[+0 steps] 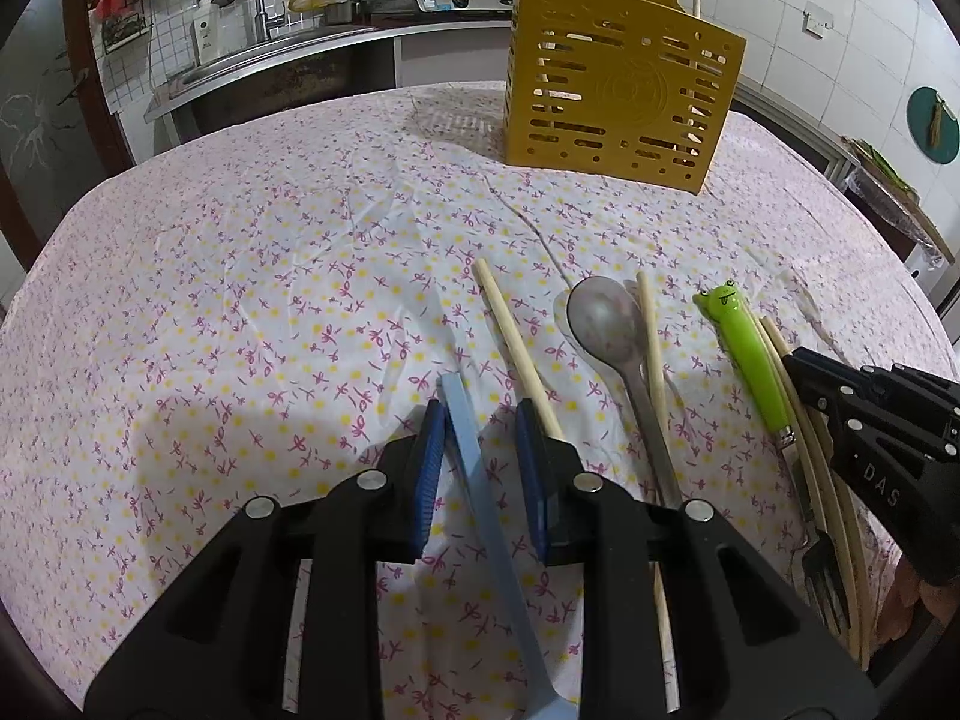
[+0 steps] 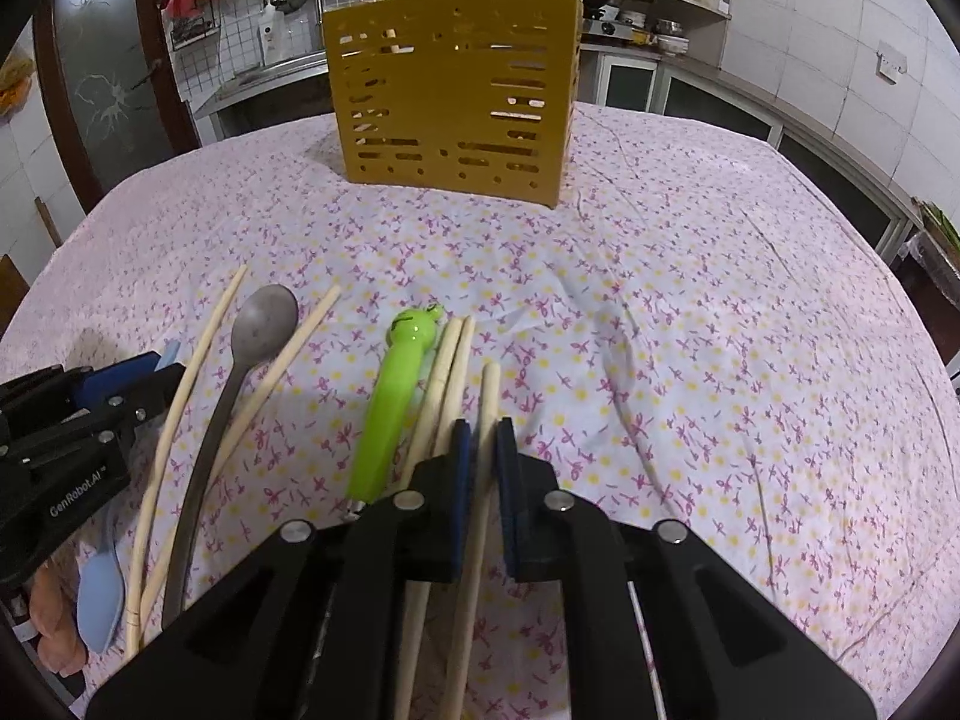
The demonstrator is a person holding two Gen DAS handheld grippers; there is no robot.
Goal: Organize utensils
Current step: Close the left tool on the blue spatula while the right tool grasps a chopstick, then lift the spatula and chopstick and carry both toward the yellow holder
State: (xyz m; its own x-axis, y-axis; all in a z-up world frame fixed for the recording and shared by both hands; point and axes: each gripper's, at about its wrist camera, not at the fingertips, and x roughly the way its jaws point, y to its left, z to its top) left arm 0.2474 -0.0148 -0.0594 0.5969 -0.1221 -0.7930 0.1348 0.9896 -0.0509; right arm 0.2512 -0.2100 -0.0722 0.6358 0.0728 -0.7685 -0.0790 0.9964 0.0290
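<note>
Two grippers: both low over the floral cloth [image 1: 240,276], each angled down at the utensil row in the lower half of its own view, so each works the end of the row nearest it.
Left gripper [image 1: 480,420]: jaws part-way apart, astride the handle of the pale blue spoon [image 1: 480,480]. One pad seems to touch the handle and a gap shows on the other side, so I judge it not yet clamped; whether it is lifted I cannot tell.
Right gripper [image 2: 480,438]: jaws drawn in tight on a single wooden chopstick [image 2: 489,396], pinched partway along its length, likely so it can be tipped upright for the holder.
Yellow holder [image 2: 450,108]: upright at top centre of the right view, well apart from the row; two sticks already poke above its rim, so sorting seems under way.
Loose utensils: grey metal spoon [image 1: 606,324] between two chopsticks at centre right of the left view; frog-handled green fork [image 2: 390,402] just left of the right gripper, beside two more chopsticks.
Layout: handles run toward the camera, which suits grasping from this side.
Next, as a judgement: carry the pinched chopstick to the holder.
</note>
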